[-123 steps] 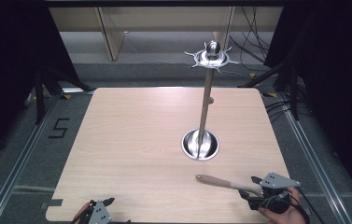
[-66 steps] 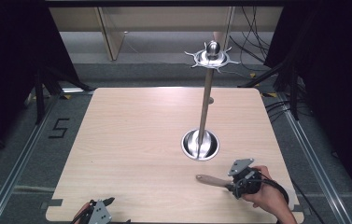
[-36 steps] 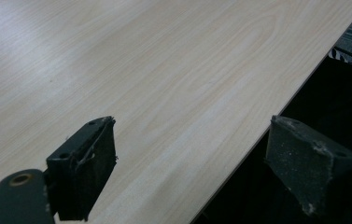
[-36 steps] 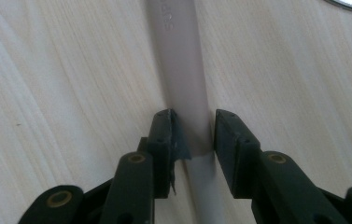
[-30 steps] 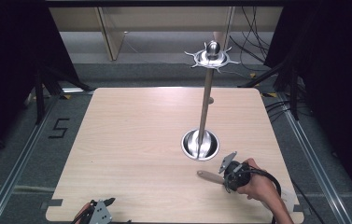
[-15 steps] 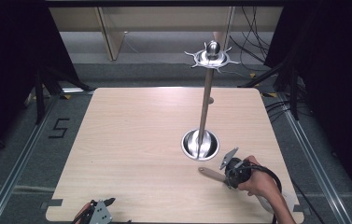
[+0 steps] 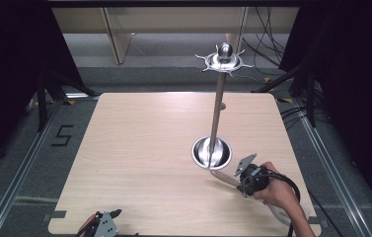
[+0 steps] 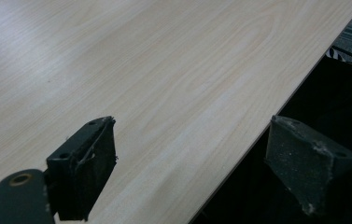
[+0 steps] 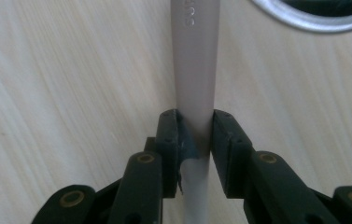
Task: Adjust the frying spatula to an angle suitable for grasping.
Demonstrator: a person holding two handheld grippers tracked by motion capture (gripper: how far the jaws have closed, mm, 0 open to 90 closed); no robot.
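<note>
The left gripper (image 7: 105, 224) sits at the near edge of the table (image 7: 139, 148), its jaws standing wide apart with nothing between them; in the left gripper view one pad (image 8: 89, 161) hangs over bare wood and the other (image 8: 304, 161) out past the table's edge.

Farther in, the right gripper (image 9: 195, 135) has its jaws closed tight on a slim, pale wooden handle (image 9: 196, 70), one pad (image 9: 169, 144) on each flat side. In the high view the same gripper (image 7: 240, 180) holds this utensil handle (image 7: 224, 177) low over the table, the free end reaching beyond the fingertips toward the steel base dish (image 7: 212, 152) just ahead of them.

The handle looks stiff and light, likely smooth and a little slippery along its length, so a squeeze across its width as here seems right. Its working end lies behind the jaws, hidden by the hand, so I cannot tell what kind of utensil it is. A grip nearer the balance point would probably keep it from swinging down.

Beyond the fingertips the dish carries a tall upright steel pole (image 7: 217, 106), topped by a ring of hooks (image 7: 224, 60) with a ball knob: a utensil hanging stand, well above the right gripper.

Count: two grippers, one utensil, one stand, one table.
</note>
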